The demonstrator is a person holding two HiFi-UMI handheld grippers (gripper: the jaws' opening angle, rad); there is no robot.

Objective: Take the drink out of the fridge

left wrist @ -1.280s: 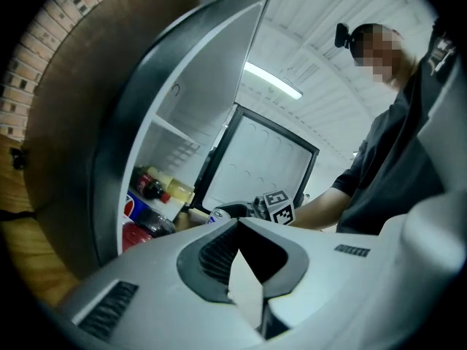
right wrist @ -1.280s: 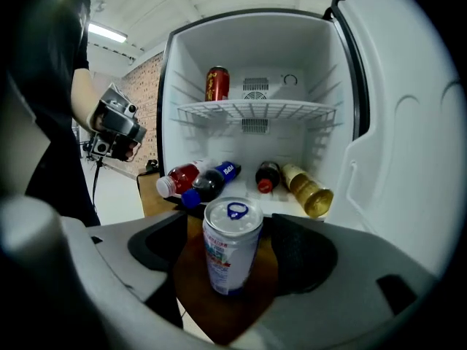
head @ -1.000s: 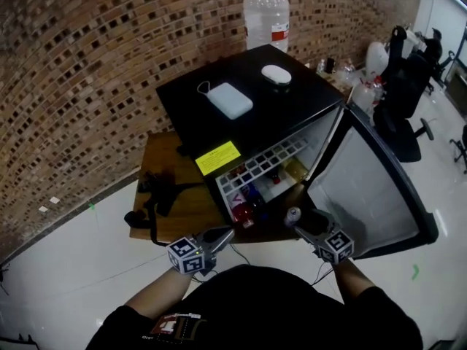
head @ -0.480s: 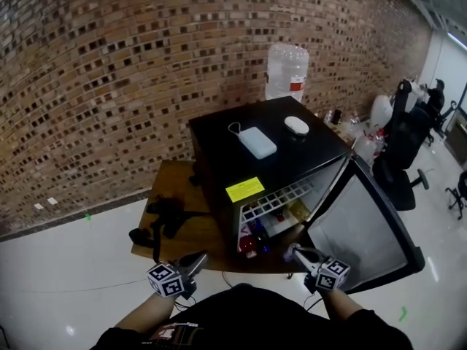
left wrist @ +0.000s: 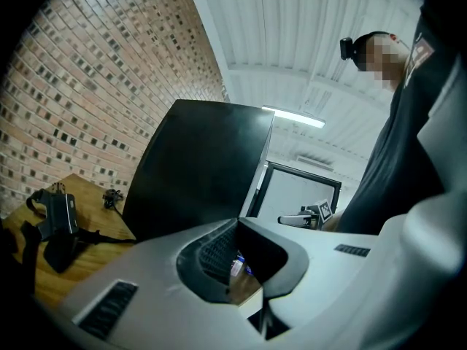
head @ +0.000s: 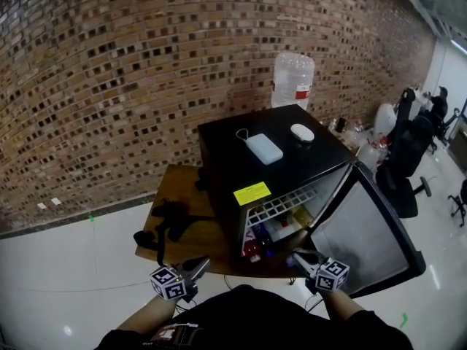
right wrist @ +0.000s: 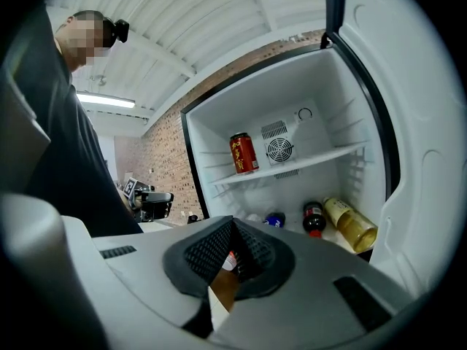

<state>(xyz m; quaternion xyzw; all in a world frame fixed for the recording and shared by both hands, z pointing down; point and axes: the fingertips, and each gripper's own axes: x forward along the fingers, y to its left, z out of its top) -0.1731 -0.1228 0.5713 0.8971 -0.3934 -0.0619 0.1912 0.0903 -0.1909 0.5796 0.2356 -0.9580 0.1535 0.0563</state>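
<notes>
Right tool (right wrist: 232, 221): clenched, the two pads meet at the tips and hold nothing.
Left tool (left wrist: 237, 221): also clenched and empty; it points past the black side wall of the fridge (head: 241, 166), not into it.
Fridge door (head: 365, 224): swung wide open, on the right side of the right tool.
Drink, first candidate: the red can (right wrist: 243, 153) stands upright on the white shelf (right wrist: 321, 157), straight ahead of the right tool and above its tips.
Drinks, other candidates: a blue-capped bottle (right wrist: 274, 219), a dark bottle (right wrist: 314, 219) and a yellow bottle (right wrist: 350, 224) lie on the fridge floor, ahead and to the right of the right tool. The task does not tell which drink is meant.
Long axis: the can is vertical, so jaws that close from the two sides fit it. The bottles lie flat with their caps roughly toward the tool, so they probably need a grip across the body.
Nearer hand: the right tool faces the open cavity, well apart from the drinks; the left tool is off to the side, over the wooden worktop (head: 182, 210).
Next move, as a judgement: the right tool must first release its jaws, then go forward and up to the can.
</notes>
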